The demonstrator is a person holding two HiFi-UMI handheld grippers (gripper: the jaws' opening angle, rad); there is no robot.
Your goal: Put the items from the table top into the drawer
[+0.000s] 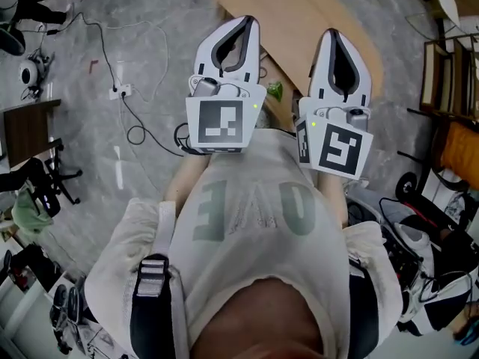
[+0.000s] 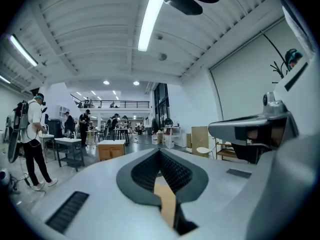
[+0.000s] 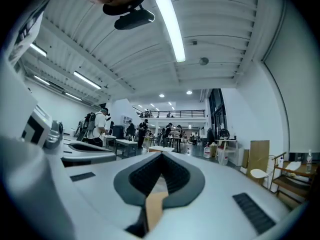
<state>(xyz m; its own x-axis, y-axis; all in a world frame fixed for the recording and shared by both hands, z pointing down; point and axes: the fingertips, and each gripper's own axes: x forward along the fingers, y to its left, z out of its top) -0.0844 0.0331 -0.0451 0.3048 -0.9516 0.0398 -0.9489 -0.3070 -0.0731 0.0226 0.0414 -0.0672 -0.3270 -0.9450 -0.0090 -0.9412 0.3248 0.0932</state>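
In the head view both grippers are held up level in front of the person's chest. The left gripper (image 1: 251, 19) has its jaws together with nothing between them, and so does the right gripper (image 1: 331, 32). Beyond them lies a light wooden table top (image 1: 299, 13), with a small green item (image 1: 275, 90) at its near edge. In the left gripper view the left gripper (image 2: 160, 151) points out across a large hall, and the right gripper's body (image 2: 250, 129) shows beside it. The right gripper (image 3: 162, 154) looks over the same hall in its own view. No drawer is in sight.
Cables and a power strip (image 1: 120, 91) lie on the grey floor at the left, near a black chair (image 1: 45, 174). Shelving (image 1: 441, 73) and gear stand at the right. In the hall ahead are work tables (image 2: 70, 146) and several people (image 3: 100, 126).
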